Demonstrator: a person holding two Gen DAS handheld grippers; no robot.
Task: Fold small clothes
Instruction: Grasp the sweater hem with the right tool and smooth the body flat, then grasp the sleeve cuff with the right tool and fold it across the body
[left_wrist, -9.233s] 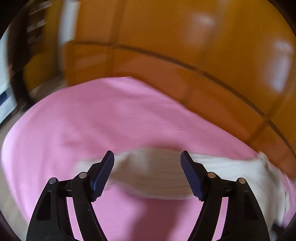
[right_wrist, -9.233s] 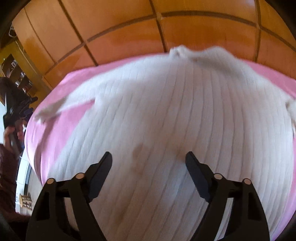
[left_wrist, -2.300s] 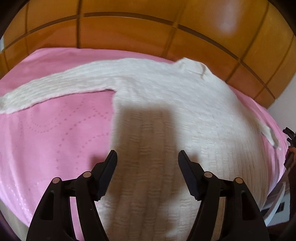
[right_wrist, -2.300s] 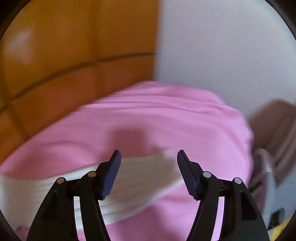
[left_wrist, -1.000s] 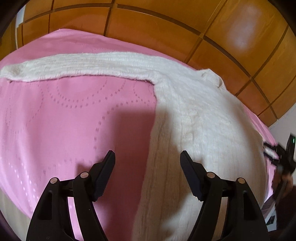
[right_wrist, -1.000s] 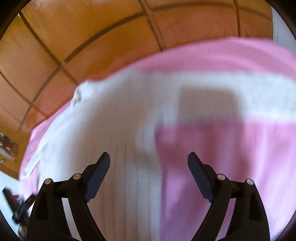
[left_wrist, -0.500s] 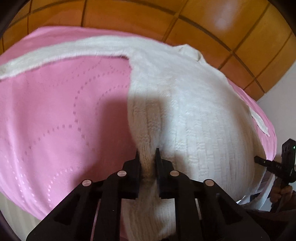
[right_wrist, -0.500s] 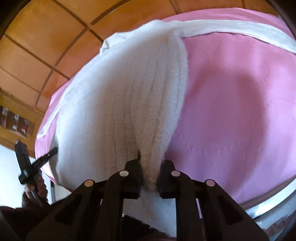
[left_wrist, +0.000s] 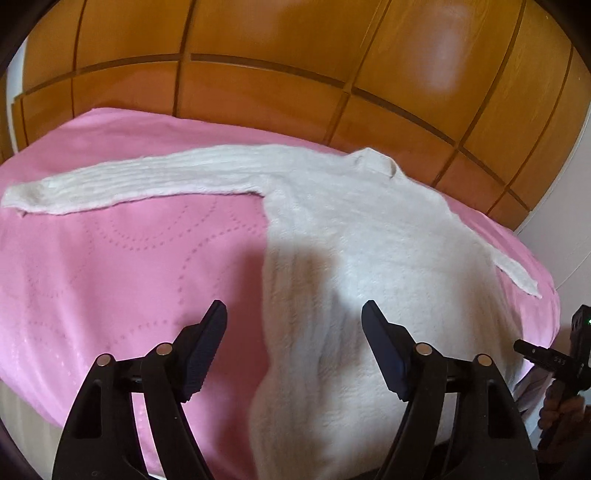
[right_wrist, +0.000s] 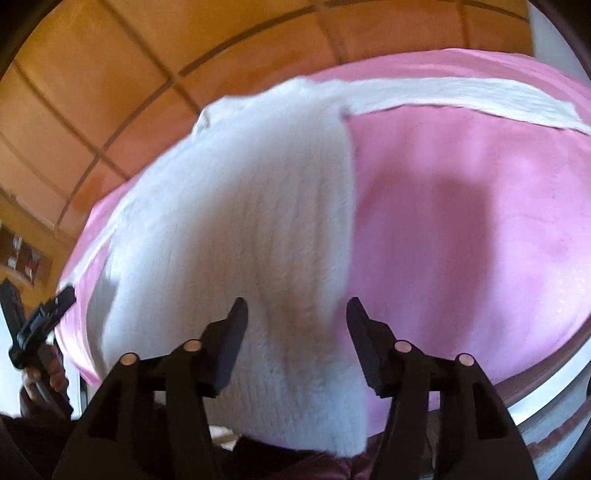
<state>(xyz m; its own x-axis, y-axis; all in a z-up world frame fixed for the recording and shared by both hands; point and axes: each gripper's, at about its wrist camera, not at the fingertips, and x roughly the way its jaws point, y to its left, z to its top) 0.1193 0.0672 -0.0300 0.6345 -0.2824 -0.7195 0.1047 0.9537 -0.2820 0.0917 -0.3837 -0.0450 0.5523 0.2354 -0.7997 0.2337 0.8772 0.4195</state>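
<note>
A white ribbed knit sweater (left_wrist: 362, 251) lies spread on a pink bedspread (left_wrist: 110, 266), sleeves stretched out to both sides and its hem hanging over the near edge. It also shows in the right wrist view (right_wrist: 258, 221). My left gripper (left_wrist: 293, 347) is open and empty above the sweater's left side edge near the hem. My right gripper (right_wrist: 295, 343) is open and empty above the sweater's right side edge near the hem. The right gripper shows at the right edge of the left wrist view (left_wrist: 554, 362); the left gripper shows at the left edge of the right wrist view (right_wrist: 33, 325).
A wooden panelled headboard wall (left_wrist: 295, 74) stands behind the bed. The bedspread (right_wrist: 461, 240) also fills the right of the right wrist view. A white wall (left_wrist: 569, 221) lies to the right. The bed's near edge runs just below both grippers.
Both grippers were shut on the sweater's side edges half a second ago; now both have opened and let go. The sweater's edges have dropped back onto the bed.
</note>
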